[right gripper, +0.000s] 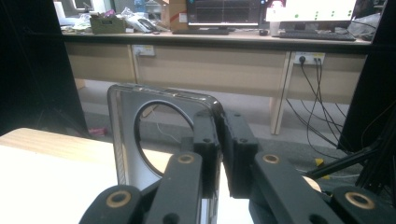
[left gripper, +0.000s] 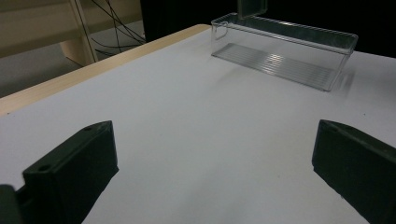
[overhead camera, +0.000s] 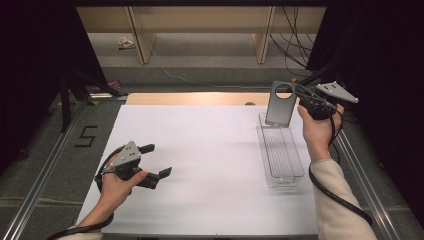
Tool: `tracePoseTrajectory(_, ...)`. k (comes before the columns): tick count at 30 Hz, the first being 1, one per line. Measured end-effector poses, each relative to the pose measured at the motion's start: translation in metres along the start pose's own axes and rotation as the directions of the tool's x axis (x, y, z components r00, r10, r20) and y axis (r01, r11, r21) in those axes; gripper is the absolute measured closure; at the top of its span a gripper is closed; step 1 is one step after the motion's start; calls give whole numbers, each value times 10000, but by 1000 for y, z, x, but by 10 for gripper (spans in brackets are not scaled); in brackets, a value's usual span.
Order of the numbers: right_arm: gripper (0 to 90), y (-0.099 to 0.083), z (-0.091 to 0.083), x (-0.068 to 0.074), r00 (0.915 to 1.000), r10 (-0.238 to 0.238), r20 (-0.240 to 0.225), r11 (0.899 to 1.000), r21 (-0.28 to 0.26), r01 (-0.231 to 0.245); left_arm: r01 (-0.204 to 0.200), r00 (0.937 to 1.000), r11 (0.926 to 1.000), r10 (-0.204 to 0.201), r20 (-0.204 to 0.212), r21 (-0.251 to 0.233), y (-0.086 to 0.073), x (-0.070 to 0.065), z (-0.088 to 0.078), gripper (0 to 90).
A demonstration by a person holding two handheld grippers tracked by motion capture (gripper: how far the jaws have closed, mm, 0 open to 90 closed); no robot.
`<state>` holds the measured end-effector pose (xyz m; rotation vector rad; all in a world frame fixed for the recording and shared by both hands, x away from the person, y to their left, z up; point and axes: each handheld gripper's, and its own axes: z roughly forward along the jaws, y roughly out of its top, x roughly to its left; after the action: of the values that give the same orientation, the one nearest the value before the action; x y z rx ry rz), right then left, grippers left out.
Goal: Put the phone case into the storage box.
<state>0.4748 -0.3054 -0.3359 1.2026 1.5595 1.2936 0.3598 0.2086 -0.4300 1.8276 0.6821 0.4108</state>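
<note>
My right gripper (overhead camera: 298, 92) is shut on the edge of a grey phone case (overhead camera: 279, 105) with a large round hole near its top. The case hangs upright over the far end of a clear plastic tray (overhead camera: 280, 180), its lower edge at the tray's rim. In the right gripper view the jaws (right gripper: 220, 126) pinch the case (right gripper: 126, 140) by its right side. My left gripper (overhead camera: 157, 160) rests low over the white sheet at the near left, open, with nothing between its jaws. The left gripper view looks past that gripper (left gripper: 215, 158) to the tray (left gripper: 285, 51) and the case's bottom edge (left gripper: 251, 7).
A white sheet (overhead camera: 200, 165) covers the table, with a wooden strip (overhead camera: 190, 98) along the far edge. Metal rails run down both sides. Beyond the table are wooden desk legs (overhead camera: 142, 45) and loose cables (overhead camera: 295, 45); dark curtains hang at left and right.
</note>
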Motion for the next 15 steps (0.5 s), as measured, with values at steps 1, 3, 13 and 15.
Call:
tracePoseTrajectory(1,850,0,0,0,10000,13,-6,10000,3,-13,0,10000,10000,0,-3,7,0,0,0,0)
tracePoseTrajectory(3,850,0,1,0,10000,15,-11,10000,18,-15,-6,10000,10000,7,-12,11,0,0,0,0)
tracePoseTrajectory(13,850,-1,4,1,10000,-5,-49,10000,44,5,2,10000,10000,-2,-14,5,0,0,0,0)
tracePoseTrajectory(15,850,-2,5,1,10000,-9,-37,10000,51,10,-11,10000,10000,11,-10,20,0,0,0,0)
